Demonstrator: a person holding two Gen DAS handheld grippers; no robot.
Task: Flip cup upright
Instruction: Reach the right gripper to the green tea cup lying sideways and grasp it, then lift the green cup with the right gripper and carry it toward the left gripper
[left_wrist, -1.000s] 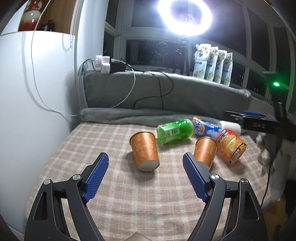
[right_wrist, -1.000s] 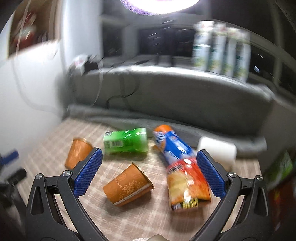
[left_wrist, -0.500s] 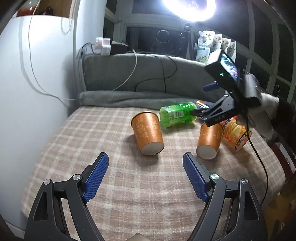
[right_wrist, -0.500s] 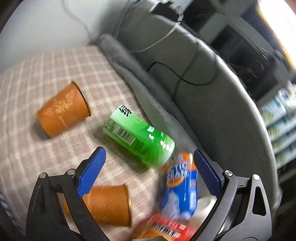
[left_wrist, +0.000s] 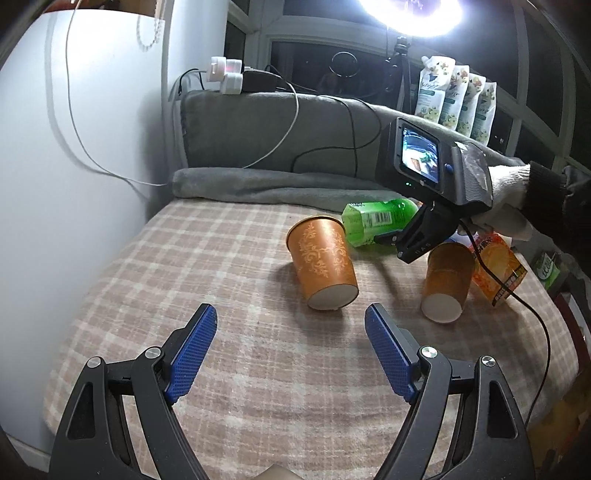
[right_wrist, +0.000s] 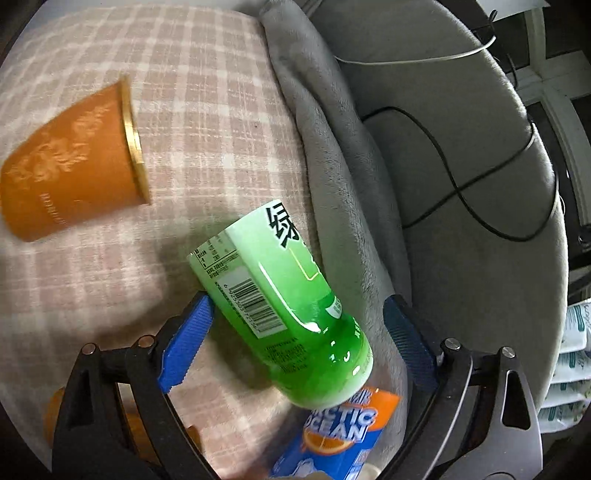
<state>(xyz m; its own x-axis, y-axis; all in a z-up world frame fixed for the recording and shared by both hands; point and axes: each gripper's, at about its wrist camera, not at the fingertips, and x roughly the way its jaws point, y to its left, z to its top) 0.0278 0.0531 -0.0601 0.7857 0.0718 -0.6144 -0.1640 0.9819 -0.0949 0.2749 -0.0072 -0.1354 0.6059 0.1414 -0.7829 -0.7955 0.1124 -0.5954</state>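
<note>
Left wrist view shows your left claw (left_wrist: 290, 341) open and empty above the plaid bed (left_wrist: 192, 258), with the near cup (left_wrist: 323, 267) lying on its side just ahead, base toward you and mouth toward the grey blanket (left_wrist: 266, 182). A second cup (left_wrist: 447, 280) lies on its side to the right, just beside the orange packet (left_wrist: 496, 267). Your right claw (right_wrist: 295, 345) is open too, its jaws straddling the green bottle (right_wrist: 280, 306), not a cup; that cup shows only at the lower left edge of the right wrist view. Close now and you would likely grab the bottle, or shove it into the blue-and-orange can (right_wrist: 340, 439) touching its end. The bed looks soft, so a cup set upright could tip again, and a thin paper wall may crush under a hard squeeze. The trailing cable (left_wrist: 532, 314) hangs near the second cup and could snag it.
</note>
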